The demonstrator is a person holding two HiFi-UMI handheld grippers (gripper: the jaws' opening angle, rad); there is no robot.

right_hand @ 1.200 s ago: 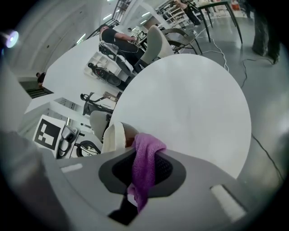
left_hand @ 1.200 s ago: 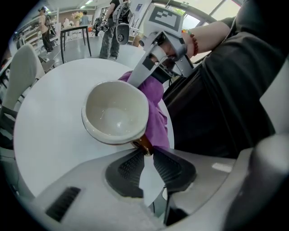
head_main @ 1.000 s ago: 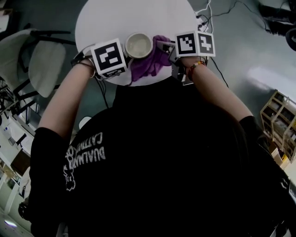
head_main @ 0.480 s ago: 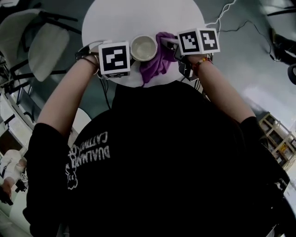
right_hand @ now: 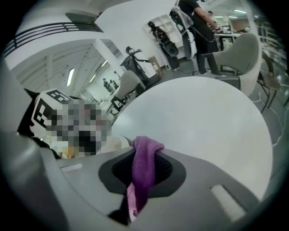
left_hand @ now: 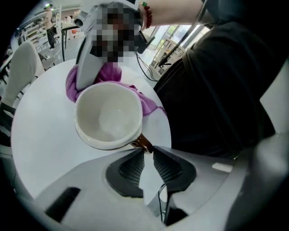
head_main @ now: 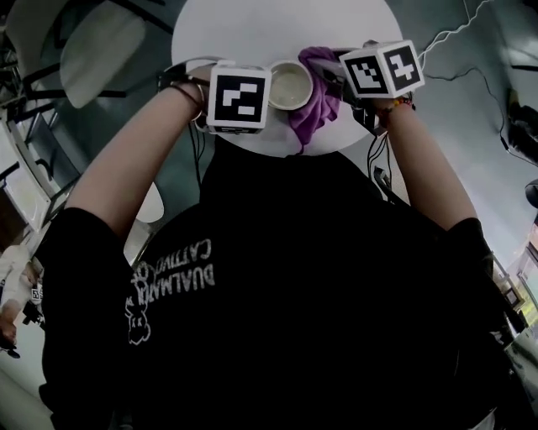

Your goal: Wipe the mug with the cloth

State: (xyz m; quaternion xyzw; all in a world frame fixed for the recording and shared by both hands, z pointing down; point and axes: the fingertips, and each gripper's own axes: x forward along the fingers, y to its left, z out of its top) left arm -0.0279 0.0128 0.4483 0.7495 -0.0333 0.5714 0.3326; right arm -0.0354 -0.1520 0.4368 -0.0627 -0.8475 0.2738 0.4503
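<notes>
Left gripper: jaws pinched on the brown handle of the white mug
Mug: mouth up, centre of the left gripper view, by the lower edge of the round table
Right gripper: jaws clamped on the purple cloth
Cloth: bunched against the mug's upper right side

Head view looking steeply down over the person's own torso onto the round bench beyond, left hand-held gripper view close along its jaws at the mug, right hand-held gripper view low across the bench, all sharing bench and cloth
</notes>
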